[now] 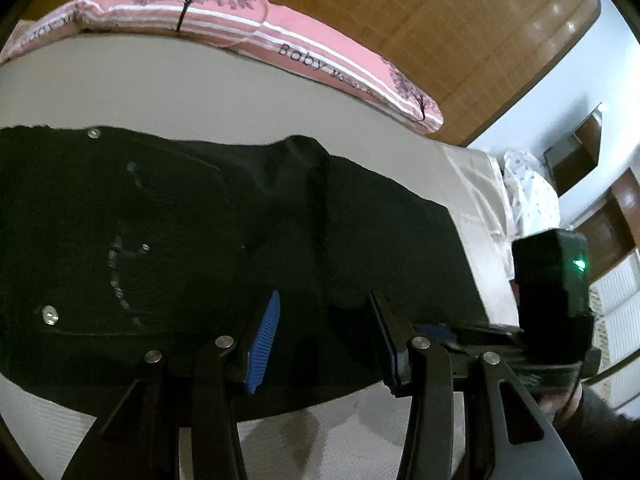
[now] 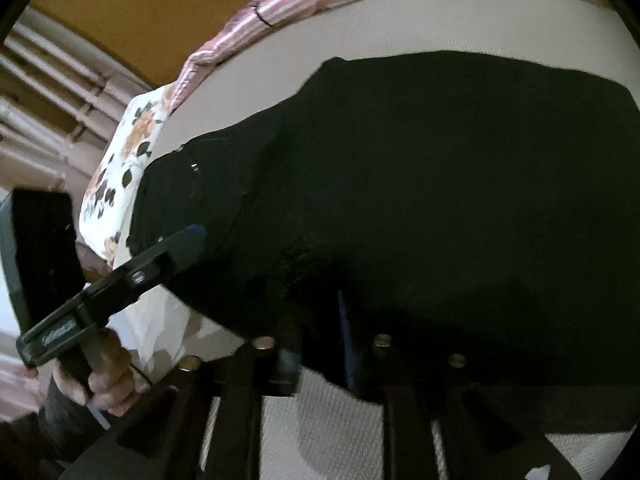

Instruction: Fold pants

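While black pants (image 1: pixel 200 220) cover mattress (image 1: pixel 160 88), pink pillow (image 1: pixel 240 36) behind; both jaws parted, gripping nothing.

The right gripper (image 2: pixel 316 344) blurs into the dark pants (image 2: pixel 420 200); its grip is unclear.

"Baby" in dark letters on the pink striped pillow (image 1: pixel 312 62), smaller word beside it unreadable.

Black pants (image 1: pixel 192 240) – metal rivets showing – lie folded and flat across the pale mattress (image 1: pixel 180 92).
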Demonstrator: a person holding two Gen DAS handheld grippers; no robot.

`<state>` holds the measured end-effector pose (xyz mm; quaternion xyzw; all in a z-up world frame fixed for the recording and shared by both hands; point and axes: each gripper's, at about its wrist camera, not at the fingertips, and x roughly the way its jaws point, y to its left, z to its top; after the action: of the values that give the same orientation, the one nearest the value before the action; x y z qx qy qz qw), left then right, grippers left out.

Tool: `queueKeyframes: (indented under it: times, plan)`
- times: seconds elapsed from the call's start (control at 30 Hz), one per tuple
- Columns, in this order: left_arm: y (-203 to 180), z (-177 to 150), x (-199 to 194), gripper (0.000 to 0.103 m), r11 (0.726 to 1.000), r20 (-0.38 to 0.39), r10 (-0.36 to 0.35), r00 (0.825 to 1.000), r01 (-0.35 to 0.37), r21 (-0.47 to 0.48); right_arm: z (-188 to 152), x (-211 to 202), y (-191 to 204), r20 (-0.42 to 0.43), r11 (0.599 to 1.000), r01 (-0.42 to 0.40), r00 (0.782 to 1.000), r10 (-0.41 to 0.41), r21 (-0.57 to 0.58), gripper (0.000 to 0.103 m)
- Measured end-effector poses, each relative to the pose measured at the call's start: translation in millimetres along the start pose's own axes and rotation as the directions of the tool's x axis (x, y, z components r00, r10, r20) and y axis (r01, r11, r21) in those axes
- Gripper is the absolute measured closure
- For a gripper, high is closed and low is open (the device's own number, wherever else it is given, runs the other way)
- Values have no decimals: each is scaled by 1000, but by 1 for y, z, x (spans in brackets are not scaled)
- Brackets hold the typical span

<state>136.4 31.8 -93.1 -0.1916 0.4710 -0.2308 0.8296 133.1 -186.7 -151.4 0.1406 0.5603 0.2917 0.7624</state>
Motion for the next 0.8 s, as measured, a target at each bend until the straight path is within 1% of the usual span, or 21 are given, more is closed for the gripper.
queueKeyframes:
  times: [0.03,0.1,0.17,0.23,0.3,0.37,0.5,0.57,0.6,0.7,0.8]
  plan:
    - [1,1,0,57,1000,-7,-21,1000,20,-15,-3,-6,0,13,1000,-17,1000,17,10,58]
    - [1,2,1,57,998,-16,-46,999,46,-39,-10,-23,-3,66,999,-23,998,20,34,51]
    - [0,4,3,57,996,-32,-67,997,65,-58,-19,-41,-12,124,997,-25,992,16,75,51]
    - [-1,4,8,57,992,-60,-97,994,92,-86,-25,-55,-22,172,992,-12,985,-11,128,49]
    - [-1,5,16,57,983,-108,-130,986,114,-143,-30,-70,-35,228,982,-9,973,-35,188,49]
    - [-2,4,24,57,974,-145,-156,977,128,-188,-33,-78,-46,262,974,-14,964,-47,226,49]
    - [-4,4,37,57,964,-202,-156,967,104,-245,-33,-93,-64,298,959,2,950,-90,282,49]
    - [-4,3,44,57,958,-221,-153,963,90,-272,-34,-98,-71,309,953,-10,947,-89,303,49]
    - [-3,2,48,57,954,-238,-147,960,75,-289,-34,-99,-73,312,950,-14,946,-89,313,49]
    - [-2,-6,57,57,940,-278,-160,947,60,-336,-35,-107,-80,329,945,-25,940,-90,327,49]
    - [-4,-8,58,57,936,-270,-159,950,58,-347,-33,-109,-84,350,938,-38,932,-91,345,49]
